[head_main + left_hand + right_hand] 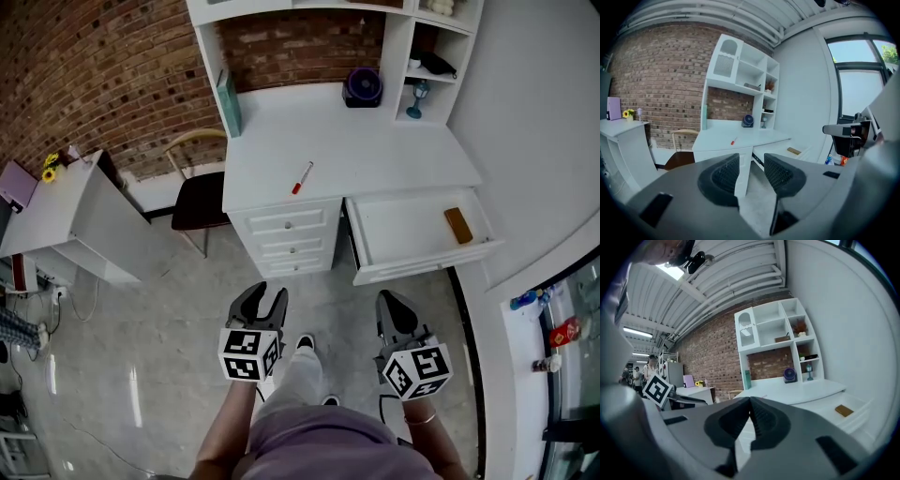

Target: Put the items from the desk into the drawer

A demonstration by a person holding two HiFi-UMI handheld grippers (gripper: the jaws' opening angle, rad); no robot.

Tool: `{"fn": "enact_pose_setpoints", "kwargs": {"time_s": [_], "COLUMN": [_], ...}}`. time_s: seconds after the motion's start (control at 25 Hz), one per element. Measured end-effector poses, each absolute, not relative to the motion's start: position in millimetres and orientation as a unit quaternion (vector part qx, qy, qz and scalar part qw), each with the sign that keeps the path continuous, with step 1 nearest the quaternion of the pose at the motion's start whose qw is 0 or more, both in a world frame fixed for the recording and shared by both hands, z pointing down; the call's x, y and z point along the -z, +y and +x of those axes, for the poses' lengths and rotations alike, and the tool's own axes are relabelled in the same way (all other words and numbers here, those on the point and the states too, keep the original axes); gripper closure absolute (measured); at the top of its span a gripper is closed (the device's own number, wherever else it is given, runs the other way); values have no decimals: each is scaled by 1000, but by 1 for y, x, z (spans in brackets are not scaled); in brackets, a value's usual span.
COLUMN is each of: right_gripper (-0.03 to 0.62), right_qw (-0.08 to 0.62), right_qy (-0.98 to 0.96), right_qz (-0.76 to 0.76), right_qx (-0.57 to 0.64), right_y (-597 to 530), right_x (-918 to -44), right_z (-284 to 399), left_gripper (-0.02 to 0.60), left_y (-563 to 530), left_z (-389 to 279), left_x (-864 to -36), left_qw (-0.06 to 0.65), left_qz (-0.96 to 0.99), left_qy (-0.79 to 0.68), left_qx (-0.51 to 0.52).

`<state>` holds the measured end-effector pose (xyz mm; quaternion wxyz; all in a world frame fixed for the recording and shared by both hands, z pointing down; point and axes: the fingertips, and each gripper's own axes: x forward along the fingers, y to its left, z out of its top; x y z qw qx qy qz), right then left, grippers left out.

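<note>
Grippers sit nearest me, both held low over the floor (169, 309) and well short of the furniture. The left gripper (265, 300) has its jaws spread wide with nothing between them; its own view shows only floor and cabinet front through the gap. The right gripper (390, 302) has its jaws pressed together, and they are empty too.

Beyond them, at 12 o'clock from the left gripper, stands the white worktop (375, 155). The drawer (403, 234) hangs pulled out at about 12 o'clock from the right gripper, and a brown block (458, 225) already lies at its right end. The red pen (302, 177), which I judge to be the next item, lies flat on the worktop near the front edge, well apart from everything else. Farther back, at 1 o'clock from the pen, a purple fan (362, 86) stands against the brick wall. A teal box (229, 103) stands at the pen's 11 o'clock.

The pen worries me most. It is slim and lies on a hard surface, so if I close off-centre I expect it to roll or skid off the front edge. Coming in too steeply would scrape the jaw tips on the worktop. The open drawer juts toward me, and a careless swing of the right gripper could knock it. Letting go short of the drawer's front would drop the pen onto the floor. The fan looks bulky and may tip under a poor pinch.
</note>
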<state>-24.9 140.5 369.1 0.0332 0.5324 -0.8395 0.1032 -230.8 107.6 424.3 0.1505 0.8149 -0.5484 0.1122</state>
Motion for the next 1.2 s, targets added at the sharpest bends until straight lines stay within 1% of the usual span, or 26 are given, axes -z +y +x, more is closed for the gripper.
{"fn": "enact_pose_setpoints", "kwargs": {"time_s": [0.28, 0.6, 1.2], "right_gripper": [589, 589, 589], "right_qw": [32, 32, 31], "right_qy": [-831, -813, -801], "right_qz": [546, 573, 589], "right_qx": [-101, -96, -102], "right_y": [64, 6, -48], "right_x": [-363, -354, -357], "right_z": [-45, -55, -59], "left_gripper": [417, 420, 433], "left_y": [24, -50, -116], "left_z": [-255, -273, -272], "left_x": [-421, -420, -424], "left_qw": [150, 152, 152], "left_qz": [818, 826, 836], "left_qy": [-544, -532, -515], "left_qx": [-109, -104, -111]}}
